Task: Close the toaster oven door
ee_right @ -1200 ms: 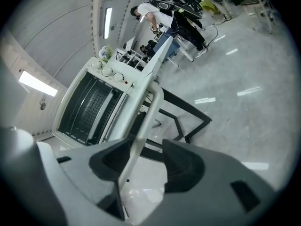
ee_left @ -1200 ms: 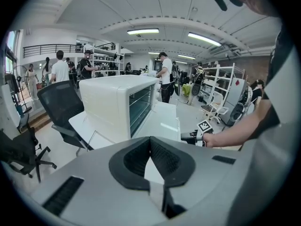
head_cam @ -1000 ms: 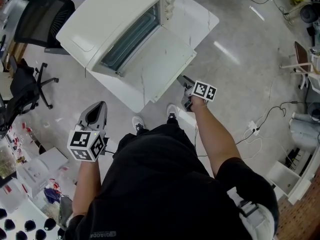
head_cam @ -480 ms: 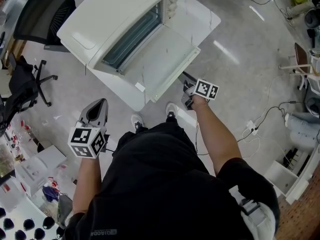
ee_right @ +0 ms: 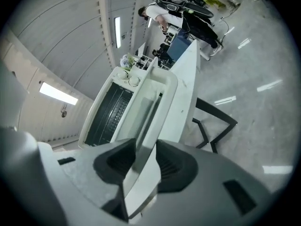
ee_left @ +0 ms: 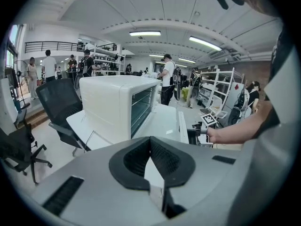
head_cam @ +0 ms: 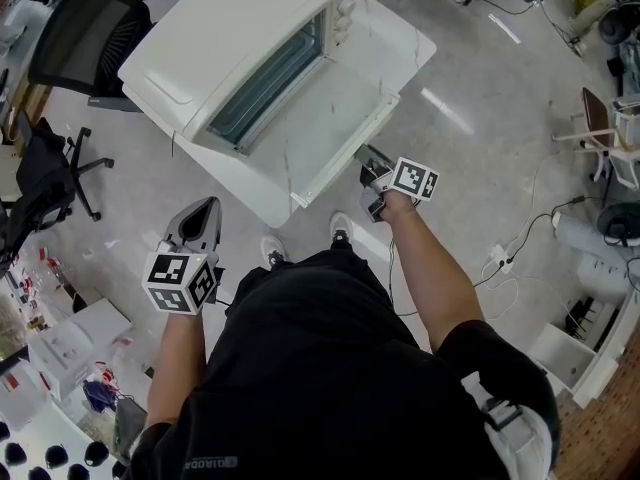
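The right gripper's [head_cam: 366, 160] jaws were closing on the toaster oven's [head_cam: 228, 40] open door [head_cam: 330, 126], while the left gripper [head_cam: 203, 208], jaws together and empty, hung well apart from the oven.

We see a white oven [head_cam: 230, 58] with a dark window, its door [head_cam: 335, 128] white too, on a white table [head_cam: 410, 43] with thin grey veins. The left gripper [head_cam: 203, 208] and right gripper [head_cam: 368, 161] are grey with black pads [ee_left: 134, 159]. Their cubes [head_cam: 182, 283] carry black-and-white squares. The floor [head_cam: 480, 168] is glossy grey.
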Motion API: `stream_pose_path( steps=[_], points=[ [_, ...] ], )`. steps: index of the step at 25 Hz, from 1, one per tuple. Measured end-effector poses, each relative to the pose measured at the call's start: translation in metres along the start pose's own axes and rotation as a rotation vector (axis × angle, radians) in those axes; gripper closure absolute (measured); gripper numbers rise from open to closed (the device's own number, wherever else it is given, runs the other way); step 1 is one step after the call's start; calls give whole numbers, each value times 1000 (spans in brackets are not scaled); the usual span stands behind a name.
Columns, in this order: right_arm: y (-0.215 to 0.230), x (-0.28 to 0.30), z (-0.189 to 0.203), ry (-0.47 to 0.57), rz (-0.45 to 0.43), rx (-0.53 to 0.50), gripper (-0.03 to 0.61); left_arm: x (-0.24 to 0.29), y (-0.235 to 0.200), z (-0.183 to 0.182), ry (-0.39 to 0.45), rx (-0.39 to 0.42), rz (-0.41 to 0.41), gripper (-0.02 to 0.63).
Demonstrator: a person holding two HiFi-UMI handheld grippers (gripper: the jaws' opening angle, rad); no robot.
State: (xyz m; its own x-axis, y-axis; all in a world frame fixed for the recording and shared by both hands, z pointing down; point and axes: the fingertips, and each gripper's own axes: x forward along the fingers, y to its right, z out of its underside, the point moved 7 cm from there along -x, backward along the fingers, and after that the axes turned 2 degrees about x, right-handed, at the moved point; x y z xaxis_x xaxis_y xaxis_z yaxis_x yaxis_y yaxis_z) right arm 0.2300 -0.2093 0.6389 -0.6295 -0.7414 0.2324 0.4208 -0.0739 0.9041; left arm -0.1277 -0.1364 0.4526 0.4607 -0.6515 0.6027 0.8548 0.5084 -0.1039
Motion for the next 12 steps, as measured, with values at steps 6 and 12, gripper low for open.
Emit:
stream_pose_path(
  steps=[6, 12],
  points=[
    [-24, -1, -9, 34, -63, 36, 445, -2, -6, -3, 38, -6, -6, 611],
    [-46, 2, -21, 59, -83, 22, 442, -3, -7, -9, 76, -6, 10, 611]
  ],
)
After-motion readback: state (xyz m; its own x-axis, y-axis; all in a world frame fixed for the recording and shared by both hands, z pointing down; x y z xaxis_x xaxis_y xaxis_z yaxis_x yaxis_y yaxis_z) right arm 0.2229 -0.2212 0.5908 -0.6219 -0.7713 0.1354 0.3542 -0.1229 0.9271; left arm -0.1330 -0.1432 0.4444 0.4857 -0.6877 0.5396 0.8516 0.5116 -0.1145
